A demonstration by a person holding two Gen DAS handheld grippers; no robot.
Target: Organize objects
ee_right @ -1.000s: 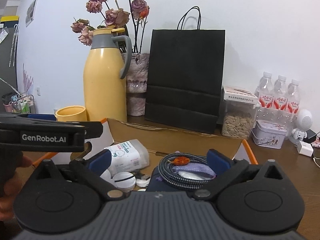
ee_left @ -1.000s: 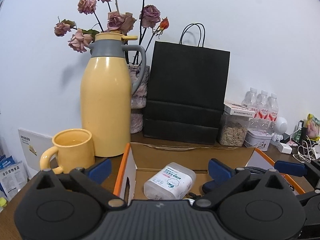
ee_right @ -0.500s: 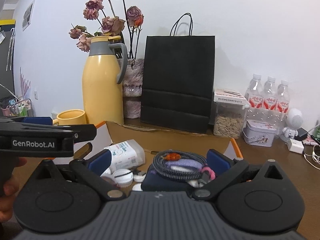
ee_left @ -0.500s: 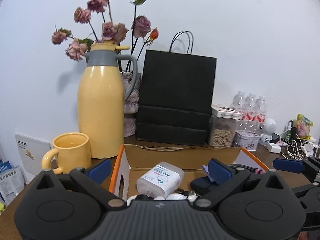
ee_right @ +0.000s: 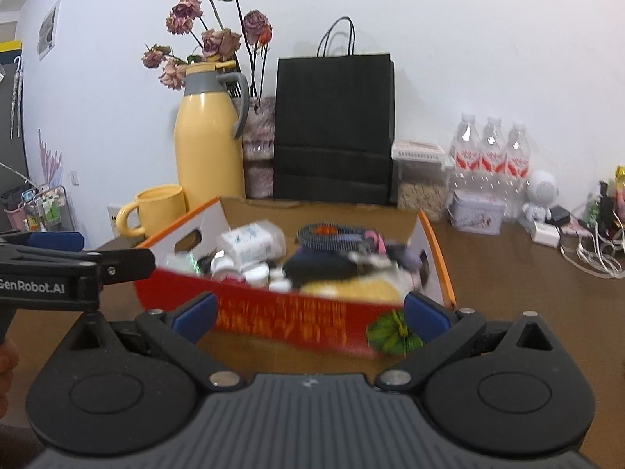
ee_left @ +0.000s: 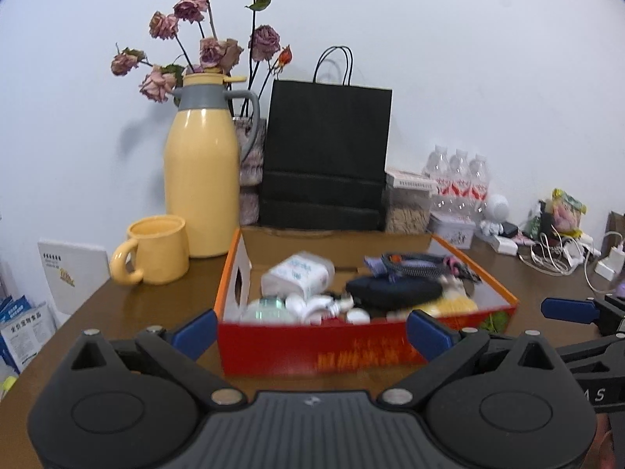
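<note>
A red and orange cardboard box point(ee_left: 312, 346) sits on the brown table, also in the right wrist view point(ee_right: 281, 318). It holds a white wipes pack point(ee_left: 299, 273), small white jars point(ee_left: 312, 306), a dark pouch point(ee_left: 394, 291) and a coiled braided cable point(ee_right: 332, 234). My left gripper point(ee_left: 312, 334) is open and empty, just in front of the box's near wall. My right gripper point(ee_right: 308, 314) is open and empty, also in front of the box. The left gripper shows at the left of the right wrist view point(ee_right: 74, 269).
Behind the box stand a yellow thermos jug point(ee_left: 203, 179), a yellow mug point(ee_left: 156, 250), a vase of dried roses point(ee_left: 250, 156), a black paper bag point(ee_left: 326, 156), a seed jar point(ee_left: 408, 205), water bottles point(ee_left: 461, 179), a tin point(ee_left: 453, 228). Chargers and cables point(ee_left: 554, 254) lie at the right.
Both grippers have pulled back from over the box toward me, so the box's red front wall is now in view. Both stay open and empty.
</note>
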